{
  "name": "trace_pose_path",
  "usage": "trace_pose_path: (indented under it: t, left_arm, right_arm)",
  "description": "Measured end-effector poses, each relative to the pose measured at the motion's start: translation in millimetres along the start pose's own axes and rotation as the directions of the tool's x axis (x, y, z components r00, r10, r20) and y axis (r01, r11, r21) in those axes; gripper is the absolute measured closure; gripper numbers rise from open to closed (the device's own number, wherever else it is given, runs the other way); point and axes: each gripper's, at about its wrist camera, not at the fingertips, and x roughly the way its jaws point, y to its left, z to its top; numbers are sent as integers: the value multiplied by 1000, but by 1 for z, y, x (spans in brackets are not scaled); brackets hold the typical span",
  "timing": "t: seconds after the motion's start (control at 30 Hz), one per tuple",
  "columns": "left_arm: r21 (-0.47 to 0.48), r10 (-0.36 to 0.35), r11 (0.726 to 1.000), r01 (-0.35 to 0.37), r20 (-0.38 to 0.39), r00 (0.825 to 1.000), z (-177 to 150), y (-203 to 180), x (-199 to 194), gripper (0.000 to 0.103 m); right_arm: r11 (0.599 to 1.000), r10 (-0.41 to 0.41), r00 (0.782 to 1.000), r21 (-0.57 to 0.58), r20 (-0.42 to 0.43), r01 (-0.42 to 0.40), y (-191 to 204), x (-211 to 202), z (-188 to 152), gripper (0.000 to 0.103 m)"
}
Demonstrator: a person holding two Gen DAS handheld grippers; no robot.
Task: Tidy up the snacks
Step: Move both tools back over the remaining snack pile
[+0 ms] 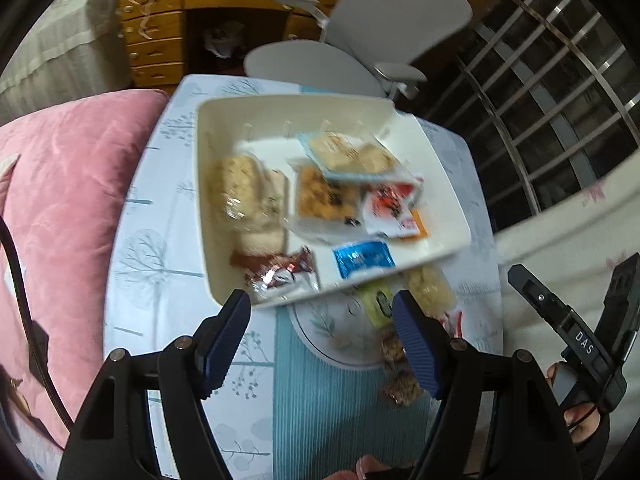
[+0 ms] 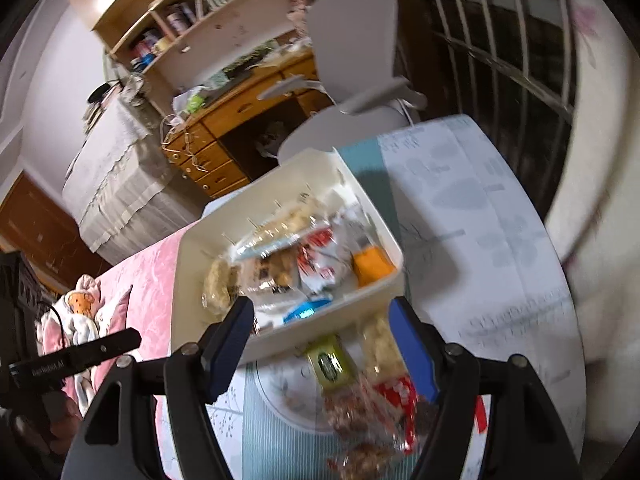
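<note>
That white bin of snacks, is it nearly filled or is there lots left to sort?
Partly done. The white bin already holds several packets, among them a blue one and an orange one. Nothing is in hand: the left tool and right tool are both open and empty. Left on the plate: a yellow-green packet, a red one and clear-wrapped snacks.

place: someone's bedroom at home | ahead of the claw: wooden desk [image 2: 240, 120] with drawers, grey office chair [image 1: 380, 36], packed bookshelf [image 2: 192, 4] | left of it: pink quilt [image 1: 68, 184] | right: barred window [image 1: 560, 92]
</note>
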Motion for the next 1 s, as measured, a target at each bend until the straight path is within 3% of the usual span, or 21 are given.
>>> trace_pose_path:
  t: [0.2,0.4,0.57,0.77,1.0]
  left_arm:
    - [97,-54,994,59,-51,997,-5,-9,6,29]
    - [248,-78,964,100,-96,992,-13,-11,3,26]
    - [366,-95,919,145,-149,984,-24,-11,6,26]
    - [499,-94,847,187,-205,974,-38,-13,17,25]
    - [579,-36,790,201,-284,958,-51,-30,45,24]
  right_arm:
    - [993,-82,996,81,-23,84,-9,-8,-33,33]
    - [971,-131,991,197,-37,135,-13,-12,-78,33]
    - [942,-170,984,282,-61,181,-3,-9,-116,33]
    - [921,-236,972,317,-3,225,19,-13,-160,33]
    - [884,-385,922,310,53,351,40,-13,-203,33]
